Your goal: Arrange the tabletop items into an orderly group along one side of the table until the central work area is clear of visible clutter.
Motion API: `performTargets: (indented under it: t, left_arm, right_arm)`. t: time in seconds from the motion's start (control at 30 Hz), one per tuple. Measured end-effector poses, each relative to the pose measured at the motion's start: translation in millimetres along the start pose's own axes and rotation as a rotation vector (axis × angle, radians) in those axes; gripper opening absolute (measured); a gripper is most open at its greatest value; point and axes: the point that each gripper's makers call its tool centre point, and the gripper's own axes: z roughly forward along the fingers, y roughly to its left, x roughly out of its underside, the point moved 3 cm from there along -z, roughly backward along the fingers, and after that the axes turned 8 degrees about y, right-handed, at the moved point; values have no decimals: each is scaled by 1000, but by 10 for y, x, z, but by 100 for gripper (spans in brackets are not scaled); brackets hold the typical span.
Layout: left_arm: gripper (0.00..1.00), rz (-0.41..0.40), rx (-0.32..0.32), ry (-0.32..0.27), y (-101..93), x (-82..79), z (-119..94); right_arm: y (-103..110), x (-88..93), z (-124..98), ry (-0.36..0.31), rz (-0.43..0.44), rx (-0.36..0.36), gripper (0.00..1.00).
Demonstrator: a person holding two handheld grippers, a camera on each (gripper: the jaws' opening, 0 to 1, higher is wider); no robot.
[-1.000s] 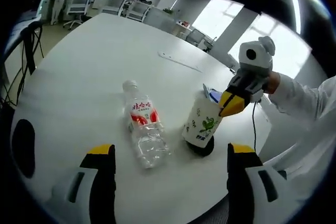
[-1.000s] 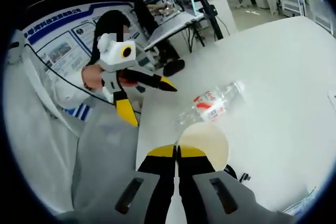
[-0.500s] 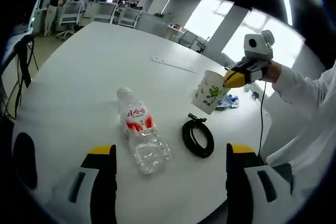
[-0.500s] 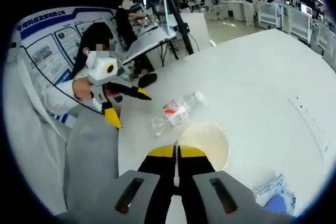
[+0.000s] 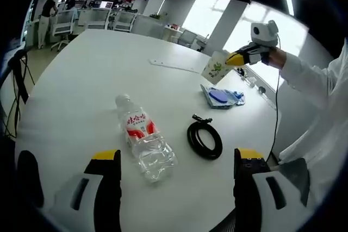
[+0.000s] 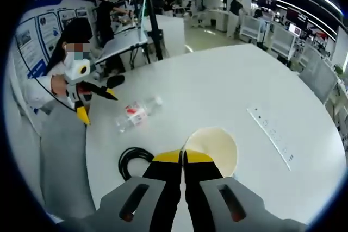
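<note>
Pinching a paper cup (image 6: 211, 150) rim, right tongs (image 6: 182, 158) (left tongs (image 5: 171, 158) wide).

Right hand-held gripper (image 5: 235, 59) carried paper cup (image 5: 215, 68) off cable coil (image 5: 204, 140), farther away.

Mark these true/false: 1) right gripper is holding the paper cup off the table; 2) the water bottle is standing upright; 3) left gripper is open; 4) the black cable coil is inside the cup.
1) True: the right gripper is shut on the paper cup's rim, and the cup is lifted.
2) False: the water bottle lies on its side on the table.
3) True: the left gripper is open and holds nothing.
4) False: the black cable coil lies on the table beside the bottle.
</note>
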Motion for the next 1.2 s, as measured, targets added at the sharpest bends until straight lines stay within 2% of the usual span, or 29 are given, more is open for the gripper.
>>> performTargets:
  t: [0.13,0.23,0.63,1.2]
  left_arm:
    - [87,-1,0,-1,6,-5,-15]
    - [87,-2,-4,-3,25,-7,-20]
    - [87,-9,-11,8,73,27,9]
    - [87,-8,-8,19,40,54,87]
  right_arm:
    - [-57,7,40,4,-7,8,0]
    - [-118,69,109,52,-68,46,0]
    - [-104,389,494,179,-201,51,0]
    - [-169,624,728,226,-230,30,0]
